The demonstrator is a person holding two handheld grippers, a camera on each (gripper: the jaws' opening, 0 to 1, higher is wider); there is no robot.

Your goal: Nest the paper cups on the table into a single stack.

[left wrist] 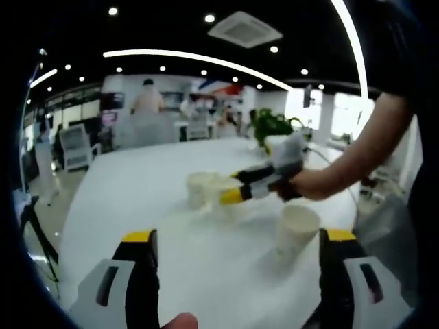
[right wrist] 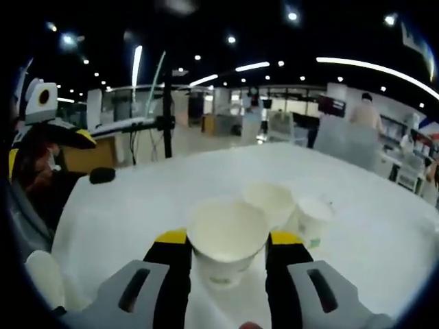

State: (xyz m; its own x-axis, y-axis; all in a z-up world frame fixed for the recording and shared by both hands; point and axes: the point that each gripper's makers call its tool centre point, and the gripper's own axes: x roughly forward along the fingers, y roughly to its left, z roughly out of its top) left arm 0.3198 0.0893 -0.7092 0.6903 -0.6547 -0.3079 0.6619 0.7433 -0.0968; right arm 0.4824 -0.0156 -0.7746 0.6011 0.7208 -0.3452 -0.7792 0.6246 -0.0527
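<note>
White paper cups stand on a white table (left wrist: 137,185). In the right gripper view my right gripper (right wrist: 228,238) is shut on an upright cup (right wrist: 226,236), yellow-tipped jaws pressing its sides. Just behind it stand two more cups (right wrist: 271,199) (right wrist: 313,218). The left gripper view shows the right gripper (left wrist: 236,186) reaching in from the right, held by a hand, at a cluster of cups (left wrist: 204,186) mid-table. My left gripper (left wrist: 239,236) is open and holds nothing. One single cup (left wrist: 296,229) stands upright just ahead of its right jaw.
A potted plant (left wrist: 271,127) sits at the table's far end. Chairs (left wrist: 75,147) and people (left wrist: 147,99) are beyond the table. A black stand (right wrist: 167,103) and a small black object (right wrist: 103,175) are at the far left edge of the table (right wrist: 137,199).
</note>
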